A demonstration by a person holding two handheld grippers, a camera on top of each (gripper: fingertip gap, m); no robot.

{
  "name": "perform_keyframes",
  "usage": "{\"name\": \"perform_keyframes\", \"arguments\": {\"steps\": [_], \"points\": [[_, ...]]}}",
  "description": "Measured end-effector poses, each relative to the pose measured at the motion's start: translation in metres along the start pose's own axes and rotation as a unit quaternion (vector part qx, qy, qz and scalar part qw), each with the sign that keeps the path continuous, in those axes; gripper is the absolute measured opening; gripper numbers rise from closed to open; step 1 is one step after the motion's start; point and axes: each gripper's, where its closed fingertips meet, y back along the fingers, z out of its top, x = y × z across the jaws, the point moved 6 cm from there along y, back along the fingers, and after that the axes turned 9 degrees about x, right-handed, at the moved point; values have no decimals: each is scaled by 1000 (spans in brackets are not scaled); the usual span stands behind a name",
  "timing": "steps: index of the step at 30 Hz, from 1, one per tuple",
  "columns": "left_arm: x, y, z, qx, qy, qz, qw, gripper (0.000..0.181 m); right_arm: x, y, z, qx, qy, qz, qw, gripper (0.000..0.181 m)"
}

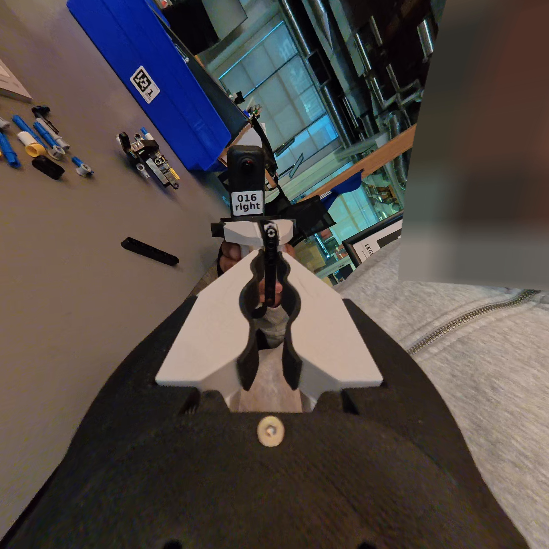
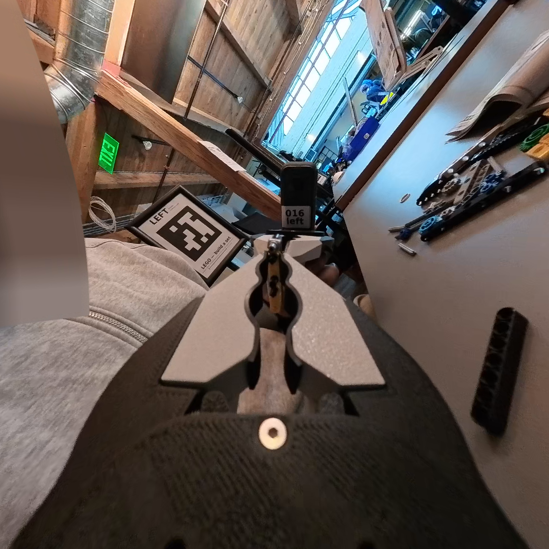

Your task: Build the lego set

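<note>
Both grippers are held in the air, tip to tip, facing each other. My left gripper (image 1: 270, 255) is shut on a thin black Lego beam (image 1: 269, 276) that runs along its fingers. My right gripper (image 2: 274, 258) is shut on a yellow Lego beam (image 2: 274, 286) with a grey connector (image 2: 274, 244) at its far end. The two pieces meet at the fingertips; I cannot tell whether they are joined. The right gripper also shows in the left wrist view (image 1: 258, 234), and the left gripper in the right wrist view (image 2: 289, 246).
A long black beam (image 1: 150, 251) (image 2: 499, 371) lies on the grey table. Loose blue pins (image 1: 38, 139) and a small sub-assembly (image 1: 148, 160) lie near a blue bin (image 1: 148, 74). A tracked assembly (image 2: 475, 190), a booklet (image 2: 505, 98) and a framed marker sign (image 2: 190, 231) also show. Less than 4 cm separates the two grippers' tips.
</note>
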Motion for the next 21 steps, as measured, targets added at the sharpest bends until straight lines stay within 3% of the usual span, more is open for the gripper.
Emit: {"name": "perform_keyframes", "arguments": {"steps": [7,11,13,16,21], "points": [[4,0,0,-1,6,2,1000,6,-1,1,1,0,14,-25,1000,5],[8,8,6,-23,-8,18,1000,7,13,21,18,-11,85,-116,990,11],[14,16,12,-36,-7,30,999,7,10,37,26,22,156,-253,955,11],[26,25,18,-31,-6,50,998,7,-10,51,24,117,212,-443,863,11],[35,38,25,-29,-3,58,998,6,-37,31,2,253,189,-520,794,19]]}}
